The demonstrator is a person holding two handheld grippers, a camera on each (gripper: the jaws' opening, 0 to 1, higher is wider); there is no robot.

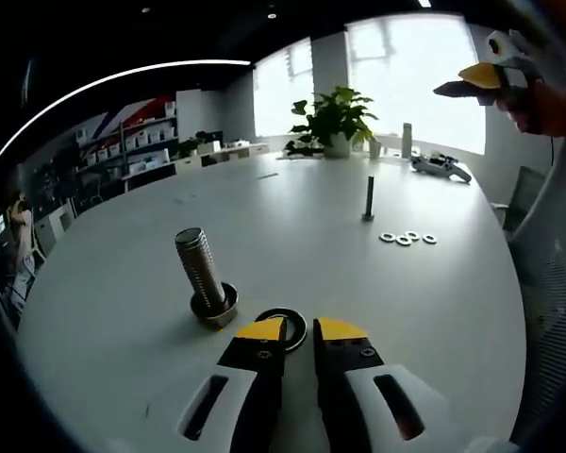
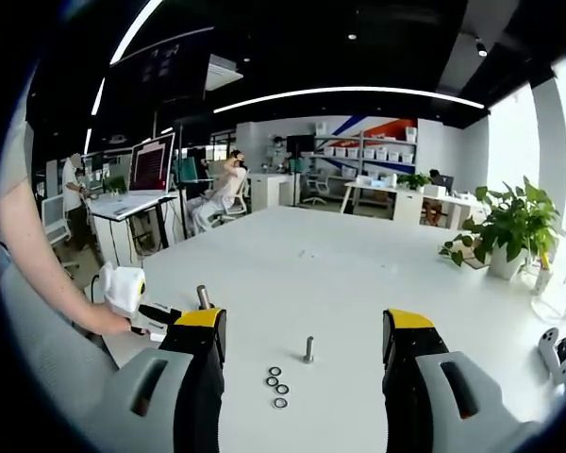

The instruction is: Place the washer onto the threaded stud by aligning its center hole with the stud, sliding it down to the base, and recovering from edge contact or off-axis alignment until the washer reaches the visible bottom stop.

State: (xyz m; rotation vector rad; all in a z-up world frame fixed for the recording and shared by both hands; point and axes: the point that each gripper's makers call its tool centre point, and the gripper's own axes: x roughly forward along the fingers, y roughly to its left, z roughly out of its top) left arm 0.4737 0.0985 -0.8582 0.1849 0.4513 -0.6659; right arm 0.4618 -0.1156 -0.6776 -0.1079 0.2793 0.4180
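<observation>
the washer (image 1: pixel 281 327) is not yet on the threaded stud (image 1: pixel 201 274). in the left gripper view it lies flat on the white table (image 1: pixel 292 217), a dark ring just beside the stud's hex base, on the side toward the gripper. the stud stands on that base, leaning a little in this fisheye picture, its thread bare from top to bottom. so, as i judge it, the whole placing is left to do: lift the ring, line its hole over the stud's top, and slide it down to the base.

the left gripper (image 1: pixel 302 330) sits right over the near edge of the washer. its yellow-tipped jaws stand nearly together with a narrow gap, and the ring's near rim passes under the tips. whether they pinch the ring or merely hover at it, i cannot tell.

in the right gripper view the right gripper (image 2: pixel 306 326) is released, its jaws spread wide and holding nothing. it is well apart from the stud, which shows small toward the table's near left edge (image 2: pixel 203 296), beside the left gripper (image 2: pixel 137 300) in the person's hand.

further toward the middle of the table stands a thinner dark bolt (image 1: pixel 369 199) with a few small spare washers (image 1: pixel 407 238) lying near it. a potted plant (image 1: pixel 332 121) stands at the far edge.
</observation>
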